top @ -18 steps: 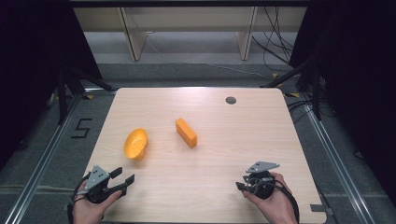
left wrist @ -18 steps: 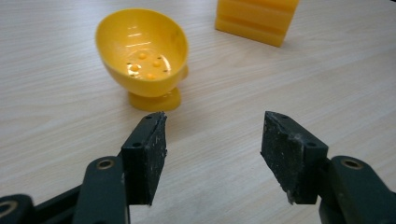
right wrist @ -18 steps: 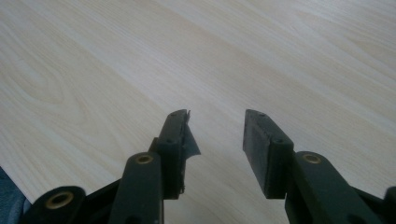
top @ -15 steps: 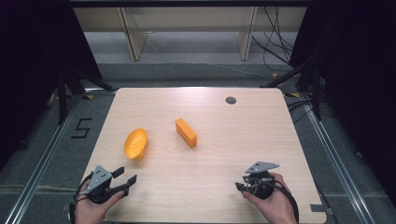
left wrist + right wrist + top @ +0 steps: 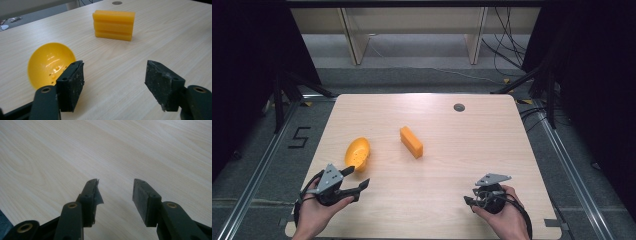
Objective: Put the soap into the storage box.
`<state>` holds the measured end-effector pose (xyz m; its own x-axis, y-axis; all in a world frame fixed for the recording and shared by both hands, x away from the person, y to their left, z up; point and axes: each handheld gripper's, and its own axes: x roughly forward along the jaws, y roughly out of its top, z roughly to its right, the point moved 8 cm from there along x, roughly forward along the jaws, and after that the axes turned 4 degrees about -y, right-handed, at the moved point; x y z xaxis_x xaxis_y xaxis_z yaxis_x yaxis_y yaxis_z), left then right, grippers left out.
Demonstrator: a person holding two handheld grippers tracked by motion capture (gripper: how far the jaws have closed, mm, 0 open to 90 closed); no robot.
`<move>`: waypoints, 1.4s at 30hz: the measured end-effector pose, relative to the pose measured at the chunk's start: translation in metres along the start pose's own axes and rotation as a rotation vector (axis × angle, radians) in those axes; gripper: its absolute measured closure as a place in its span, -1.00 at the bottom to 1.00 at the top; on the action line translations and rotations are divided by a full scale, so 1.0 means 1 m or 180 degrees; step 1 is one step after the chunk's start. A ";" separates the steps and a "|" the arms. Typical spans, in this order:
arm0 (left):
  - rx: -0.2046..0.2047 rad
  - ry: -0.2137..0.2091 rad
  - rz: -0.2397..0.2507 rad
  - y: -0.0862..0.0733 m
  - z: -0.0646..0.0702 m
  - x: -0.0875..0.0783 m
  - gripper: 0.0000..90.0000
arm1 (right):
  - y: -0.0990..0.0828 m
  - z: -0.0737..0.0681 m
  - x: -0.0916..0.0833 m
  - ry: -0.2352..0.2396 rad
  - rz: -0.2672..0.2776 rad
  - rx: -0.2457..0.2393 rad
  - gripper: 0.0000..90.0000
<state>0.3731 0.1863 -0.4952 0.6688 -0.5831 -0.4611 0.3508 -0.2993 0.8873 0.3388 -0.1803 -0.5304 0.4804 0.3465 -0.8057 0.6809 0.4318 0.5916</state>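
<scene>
An orange bowl (image 5: pixel 358 153) lies tipped on its side at the table's left; its hollow faces my left gripper (image 5: pixel 114 77) in the left gripper view as the bowl (image 5: pixel 50 63). A ridged orange block (image 5: pixel 411 141) rests near the table's middle, farther off as the block (image 5: pixel 113 24). My left gripper (image 5: pixel 357 179) is open just short of the bowl, with nothing between its jaws. Near the front right edge my right gripper (image 5: pixel 468 200) is held low over bare wood, open and empty, its jaws (image 5: pixel 115 195) apart.
A small dark round grommet (image 5: pixel 459 107) sits in the tabletop at the back right. The wooden table (image 5: pixel 472 150) stands on a grey floor with metal rails at both sides and cables behind.
My left gripper has moved forward toward the bowl. The right gripper has hardly moved.
</scene>
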 end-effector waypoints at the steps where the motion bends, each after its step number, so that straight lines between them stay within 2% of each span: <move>1: 0.0030 -0.0051 -0.0079 0.008 0.000 0.009 -0.36 | 0.000 0.000 0.000 0.0002 0.0013 0.0008 0.24; 2: 0.0030 -0.0051 -0.0079 0.008 0.000 0.009 -0.36 | 0.000 0.000 0.000 0.0002 0.0013 0.0008 0.24; 3: 0.0047 -0.0138 -0.0058 0.018 0.001 0.017 -0.36 | 0.000 0.000 -0.001 0.0004 0.0024 0.0021 0.23; 4: 0.0047 -0.0138 -0.0058 0.018 0.001 0.017 -0.36 | 0.000 0.000 -0.001 0.0004 0.0024 0.0021 0.23; 5: 0.0124 -0.0211 -0.0076 0.029 0.001 0.024 -0.37 | 0.000 -0.001 -0.001 0.0009 0.0022 0.0020 0.22; 7: 0.0124 -0.0233 -0.0086 0.033 0.002 0.028 -0.37 | 0.000 -0.001 -0.001 0.0010 0.0025 0.0011 0.22; 8: 0.0186 -0.0312 -0.0095 0.043 0.001 0.035 -0.37 | 0.000 -0.002 -0.002 0.0005 0.0023 0.0042 0.21; 10: 0.0218 -0.0308 -0.0090 0.047 0.000 0.037 -0.37 | 0.001 -0.003 -0.001 -0.0003 0.0089 0.0049 0.21; 11: 0.0257 -0.0362 -0.0097 0.056 -0.003 0.045 -0.37 | 0.000 -0.003 -0.003 -0.0001 0.0051 0.0032 0.21; 13: 0.0303 -0.0385 -0.0111 0.063 -0.005 0.053 -0.37 | 0.001 0.000 -0.002 -0.0037 0.0111 -0.0118 0.21; 14: 0.0303 -0.0385 -0.0111 0.063 -0.005 0.053 -0.37 | 0.001 -0.001 -0.003 -0.0032 0.0111 -0.0123 0.21; 15: 0.0369 -0.0390 -0.0155 0.067 -0.007 0.061 -0.37 | 0.001 -0.001 -0.003 -0.0043 0.0150 -0.0102 0.21; 17: 0.0416 -0.0388 -0.0195 0.069 -0.008 0.064 -0.38 | 0.001 -0.001 -0.004 -0.0042 0.0155 -0.0094 0.21; 20: 0.0421 -0.0427 -0.0208 0.076 -0.008 0.078 -0.40 | -0.001 -0.002 -0.006 -0.0039 0.0107 -0.0021 0.21; 21: 0.0475 -0.0432 -0.0255 0.081 -0.009 0.085 -0.40 | -0.002 -0.001 -0.007 -0.0042 0.0107 0.0000 0.21; 25: 0.0568 -0.0445 -0.0306 0.089 -0.011 0.097 -0.42 | -0.002 0.000 -0.005 -0.0057 0.0159 -0.0068 0.20; 26: 0.0649 -0.0469 -0.0344 0.091 -0.012 0.100 -0.42 | -0.003 -0.001 -0.006 -0.0050 0.0142 -0.0028 0.21; 27: 0.0719 -0.0513 -0.0381 0.094 -0.012 0.109 -0.42 | -0.003 0.001 -0.005 -0.0062 0.0170 -0.0078 0.21; 28: 0.0719 -0.0513 -0.0381 0.094 -0.012 0.109 -0.42 | -0.003 0.000 -0.006 -0.0051 0.0131 -0.0048 0.21; 29: 0.0780 -0.0543 -0.0435 0.095 -0.012 0.113 -0.42 | -0.004 0.000 -0.007 -0.0045 0.0102 -0.0036 0.21; 30: 0.0958 -0.0615 -0.0514 0.098 -0.013 0.121 -0.42 | -0.004 0.000 -0.007 -0.0044 0.0114 -0.0025 0.21; 32: 0.0962 -0.0624 -0.0552 0.098 -0.013 0.124 -0.42 | -0.004 0.001 -0.007 -0.0053 0.0126 -0.0061 0.21; 33: 0.1068 -0.0739 -0.0623 0.099 -0.012 0.130 -0.42 | -0.004 0.001 -0.007 -0.0054 0.0128 -0.0067 0.21; 34: 0.1096 -0.0841 -0.0686 0.100 -0.012 0.136 -0.44 | -0.005 0.000 -0.007 -0.0043 0.0115 -0.0012 0.20; 36: 0.1199 -0.0867 -0.0757 0.101 -0.014 0.142 -0.46 | -0.005 0.000 -0.007 -0.0040 0.0112 -0.0021 0.20; 37: 0.1278 -0.0883 -0.0815 0.101 -0.014 0.143 -0.46 | -0.002 -0.001 -0.003 -0.0045 0.0272 0.0027 0.20; 38: 0.1346 -0.0912 -0.0854 0.101 -0.014 0.146 -0.47 | -0.003 -0.001 -0.004 -0.0044 0.0225 0.0007 0.20; 39: 0.1346 -0.0912 -0.0854 0.101 -0.014 0.146 -0.49 | -0.004 -0.002 -0.005 -0.0030 0.0160 0.0024 0.20; 40: 0.1459 -0.0991 -0.0912 0.101 -0.012 0.150 -0.50 | -0.004 -0.001 -0.004 -0.0021 0.0185 -0.0016 0.20; 41: 0.1459 -0.0991 -0.0912 0.101 -0.012 0.150 -0.51 | -0.004 -0.001 -0.004 -0.0021 0.0185 -0.0016 0.20; 42: 0.1523 -0.1048 -0.0962 0.101 -0.011 0.153 -0.51 | -0.005 0.000 -0.006 -0.0008 0.0107 -0.0036 0.20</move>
<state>0.5185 0.0752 -0.4762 0.3242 -0.5986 -0.7325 0.1107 -0.7450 0.6578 0.3326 -0.1840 -0.5286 0.5043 0.3590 -0.7853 0.6580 0.4291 0.6187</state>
